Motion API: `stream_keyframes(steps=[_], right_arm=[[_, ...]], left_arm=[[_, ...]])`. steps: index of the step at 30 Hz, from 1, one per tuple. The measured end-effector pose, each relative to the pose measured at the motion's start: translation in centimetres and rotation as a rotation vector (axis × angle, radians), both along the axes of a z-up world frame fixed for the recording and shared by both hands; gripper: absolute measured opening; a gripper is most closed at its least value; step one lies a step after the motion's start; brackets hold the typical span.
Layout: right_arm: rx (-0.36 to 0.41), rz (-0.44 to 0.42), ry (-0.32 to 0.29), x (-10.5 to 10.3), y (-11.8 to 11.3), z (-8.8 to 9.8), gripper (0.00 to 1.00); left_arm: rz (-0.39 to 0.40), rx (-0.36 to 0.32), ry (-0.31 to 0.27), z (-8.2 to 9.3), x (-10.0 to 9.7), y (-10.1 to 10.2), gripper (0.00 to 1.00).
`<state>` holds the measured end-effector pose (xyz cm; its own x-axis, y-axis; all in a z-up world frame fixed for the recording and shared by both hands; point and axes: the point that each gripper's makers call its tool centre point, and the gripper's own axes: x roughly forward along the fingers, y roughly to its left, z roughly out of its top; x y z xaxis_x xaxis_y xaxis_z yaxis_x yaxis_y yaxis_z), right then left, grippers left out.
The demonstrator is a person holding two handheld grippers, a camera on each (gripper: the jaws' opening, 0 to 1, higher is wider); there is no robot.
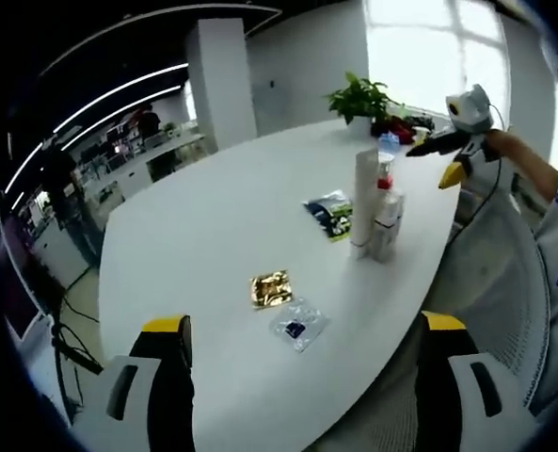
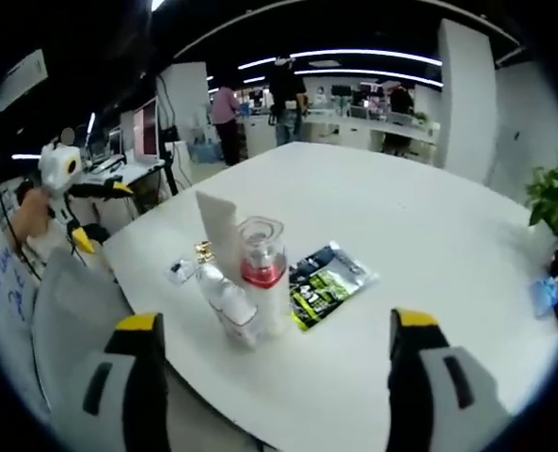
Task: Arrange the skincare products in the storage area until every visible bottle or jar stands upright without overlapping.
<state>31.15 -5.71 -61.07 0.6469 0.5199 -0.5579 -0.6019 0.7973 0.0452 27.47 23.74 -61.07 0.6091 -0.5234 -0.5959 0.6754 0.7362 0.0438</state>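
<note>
Left gripper view: the left tongs (image 1: 302, 363) gape wide over the table (image 1: 213, 226) edge, empty. The bottles (image 1: 374, 209) stand upright, clustered, well ahead and right, overlapping so their number is unclear. The right tongs (image 1: 448, 155) hover beyond them.

Right gripper view: jaws spread, empty; bottles stand near, ahead-left, beside a sachet (image 2: 326, 280).
</note>
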Motion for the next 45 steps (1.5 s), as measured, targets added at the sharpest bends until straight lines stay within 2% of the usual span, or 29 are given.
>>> stream_keyframes(steps=[4,7,13,22,32,35,45], right_arm=[[0.007,-0.028,0.013,1.0,-0.7,-0.6,1.00],[0.039,-0.038,0.053,1.4,-0.9,-1.4,0.96],[0.036,-0.054,0.081,2.6,-1.6,-2.4,0.89],[0.032,-0.084,0.144,4.3,-3.0,-4.6,0.71],[0.037,-0.095,0.200,5.7,-2.9,-6.3,0.51],[0.028,-0.092,0.196,6.3,-2.8,-6.5,0.46],[0.031,-0.094,0.227,7.8,-2.0,-7.9,0.38]], left_arm=[[0.009,-0.024,0.006,0.1,0.1,-0.2,0.97],[0.006,-0.027,0.021,0.0,0.0,-0.3,0.97],[0.019,-0.024,0.027,-0.1,0.1,-0.2,0.97],[0.033,-0.017,0.034,-0.3,0.3,0.1,0.97],[0.051,-0.015,0.046,-0.6,0.7,0.5,0.97],[0.054,-0.009,0.052,-0.8,0.8,0.7,0.97],[0.051,-0.003,0.078,-1.6,0.6,0.5,0.95]])
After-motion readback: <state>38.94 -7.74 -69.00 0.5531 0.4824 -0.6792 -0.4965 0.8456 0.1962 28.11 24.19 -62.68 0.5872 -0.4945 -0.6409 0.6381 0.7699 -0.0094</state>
